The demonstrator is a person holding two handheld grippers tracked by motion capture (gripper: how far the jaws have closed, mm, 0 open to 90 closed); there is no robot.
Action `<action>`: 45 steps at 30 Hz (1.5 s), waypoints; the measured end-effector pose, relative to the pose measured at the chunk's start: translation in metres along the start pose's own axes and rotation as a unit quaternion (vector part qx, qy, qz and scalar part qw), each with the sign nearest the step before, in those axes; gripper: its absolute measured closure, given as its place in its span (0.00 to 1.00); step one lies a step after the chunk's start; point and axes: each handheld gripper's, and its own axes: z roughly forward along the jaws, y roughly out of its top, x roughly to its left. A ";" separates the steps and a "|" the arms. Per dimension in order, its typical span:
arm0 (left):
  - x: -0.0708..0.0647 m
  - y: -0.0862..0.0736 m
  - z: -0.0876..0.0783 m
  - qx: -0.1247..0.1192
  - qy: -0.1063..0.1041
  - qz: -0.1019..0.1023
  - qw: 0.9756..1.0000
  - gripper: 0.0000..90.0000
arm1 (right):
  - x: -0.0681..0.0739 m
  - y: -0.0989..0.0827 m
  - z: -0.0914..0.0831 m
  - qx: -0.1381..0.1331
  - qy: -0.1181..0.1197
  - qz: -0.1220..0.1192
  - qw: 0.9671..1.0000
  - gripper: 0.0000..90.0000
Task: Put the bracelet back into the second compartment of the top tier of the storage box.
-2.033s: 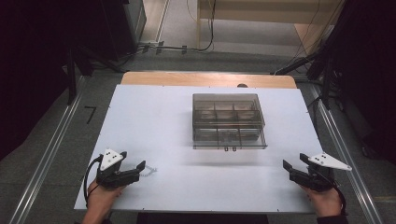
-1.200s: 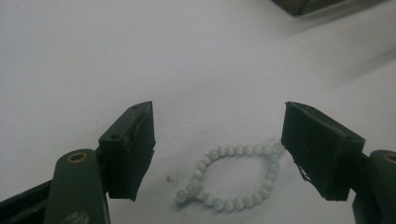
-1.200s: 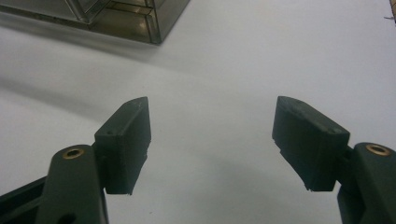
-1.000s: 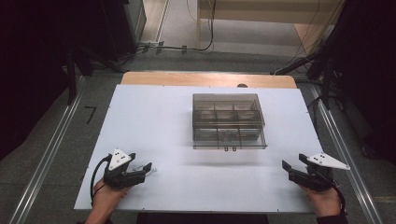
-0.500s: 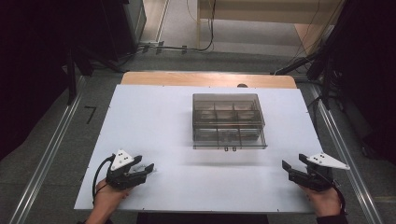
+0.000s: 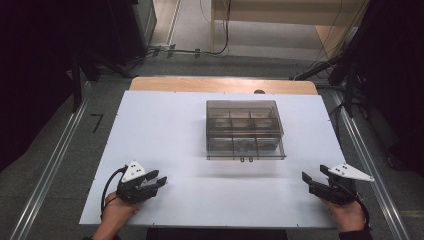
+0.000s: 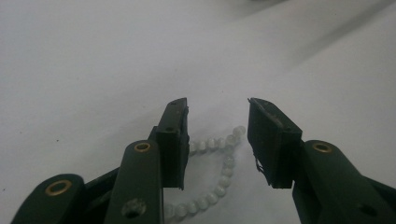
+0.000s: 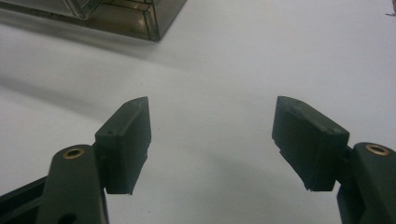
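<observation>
A string of small pale beads lies in a loose loop on the white table, near its front left corner, and it sits between the two jaws of the left gripper. Those jaws have just been closing around the loop, yet a clear gap remains and the pads do not press on the beads; one stretch of the string runs just beside the left-hand pad. The person's left hand holds this gripper low over the table. Well apart, at the front right corner, the right gripper stands with its jaws wide and nothing between them. A clear compartment box rests farther back, near the table's middle.
</observation>
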 end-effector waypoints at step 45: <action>-0.004 0.007 0.002 -0.014 -0.039 0.007 0.999 0.96 | 0.000 0.000 0.003 0.007 0.002 -0.002 1.000 0.30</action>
